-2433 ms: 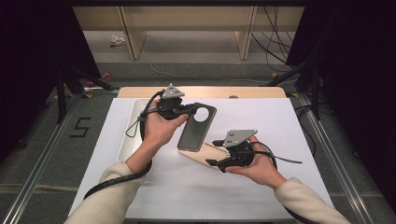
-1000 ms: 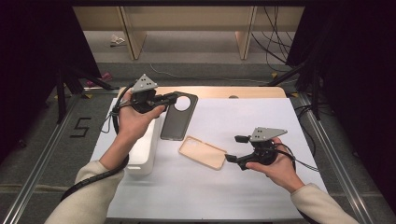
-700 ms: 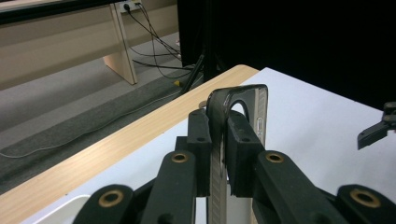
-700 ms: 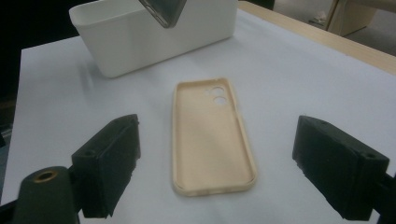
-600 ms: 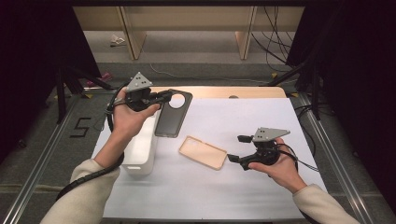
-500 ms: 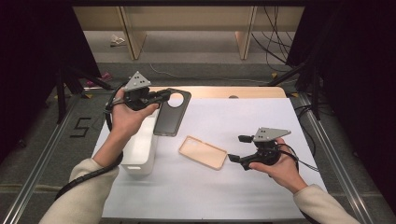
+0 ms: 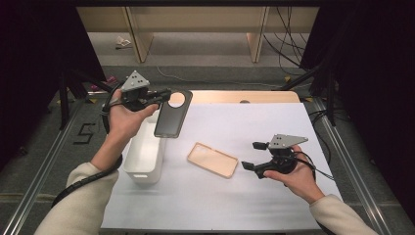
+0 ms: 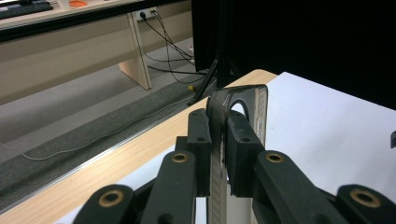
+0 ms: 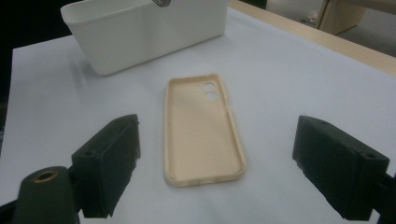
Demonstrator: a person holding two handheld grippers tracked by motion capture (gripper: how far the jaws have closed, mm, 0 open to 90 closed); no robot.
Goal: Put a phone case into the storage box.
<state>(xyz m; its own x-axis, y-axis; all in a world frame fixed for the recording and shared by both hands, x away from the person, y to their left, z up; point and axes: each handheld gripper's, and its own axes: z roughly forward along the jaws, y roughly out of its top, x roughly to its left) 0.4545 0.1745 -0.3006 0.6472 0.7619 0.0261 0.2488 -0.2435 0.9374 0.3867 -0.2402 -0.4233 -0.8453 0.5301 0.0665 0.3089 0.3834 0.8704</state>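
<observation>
Left gripper (image 7: 164,94) pinching dark phone case (image 7: 172,113) above white bin (image 7: 145,152), likely for dropping in | right gripper (image 7: 254,155) jaws wide, facing beige case (image 7: 213,159) at centre, ready to grasp

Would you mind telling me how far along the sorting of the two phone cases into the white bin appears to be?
Nothing looks finished: what shows of the white bin holds no case. In hand: the left gripper is shut on the dark phone case, holding it above the table beside the bin. Left: the beige phone case lies on the white table cover, in front of the open right gripper.
</observation>
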